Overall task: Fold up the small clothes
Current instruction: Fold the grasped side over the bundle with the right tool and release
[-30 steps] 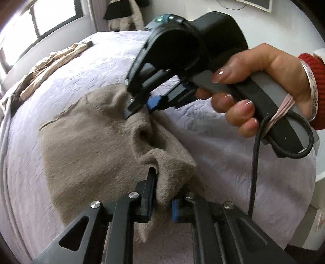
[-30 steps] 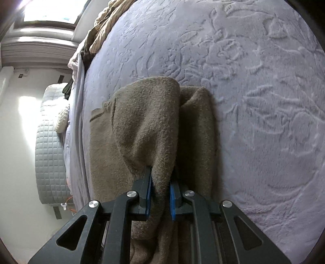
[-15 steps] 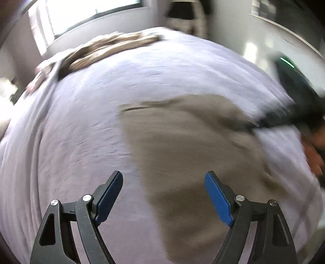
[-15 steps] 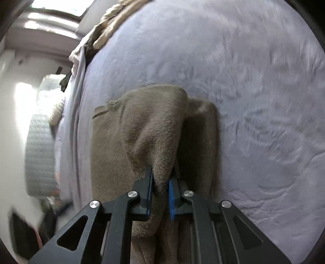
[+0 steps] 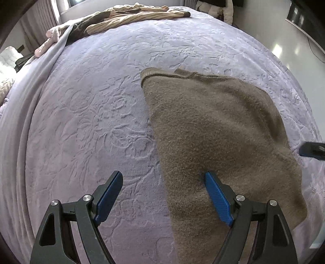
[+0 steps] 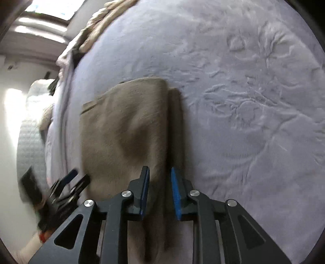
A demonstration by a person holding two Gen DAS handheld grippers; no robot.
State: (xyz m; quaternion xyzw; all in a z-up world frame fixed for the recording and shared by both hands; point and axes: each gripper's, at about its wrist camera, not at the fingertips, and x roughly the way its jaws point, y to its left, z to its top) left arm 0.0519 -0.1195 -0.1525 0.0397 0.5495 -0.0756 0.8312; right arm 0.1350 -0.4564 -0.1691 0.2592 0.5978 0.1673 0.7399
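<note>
A small brown knitted garment (image 5: 219, 138) lies folded over on the lilac bedspread (image 5: 91, 113). My left gripper (image 5: 162, 197) is wide open and empty, with its right finger over the garment's left part and its left finger over bare bedspread. In the right wrist view the same garment (image 6: 126, 130) lies ahead, blurred. My right gripper (image 6: 159, 193) is partly open, its jaws standing either side of the garment's folded right edge without pinching it. The right gripper's fingertip (image 5: 312, 149) shows at the right edge of the left wrist view.
A pile of striped beige and pink clothes (image 5: 126, 14) lies at the far edge of the bed. The left gripper (image 6: 67, 186) shows at the lower left of the right wrist view. A grey quilted headboard (image 6: 26, 148) stands at the bed's left.
My left gripper let go of the garment, opened wide and swung to its left side. My right gripper has just parted its jaws and released the folded edge, which now lies flat.
</note>
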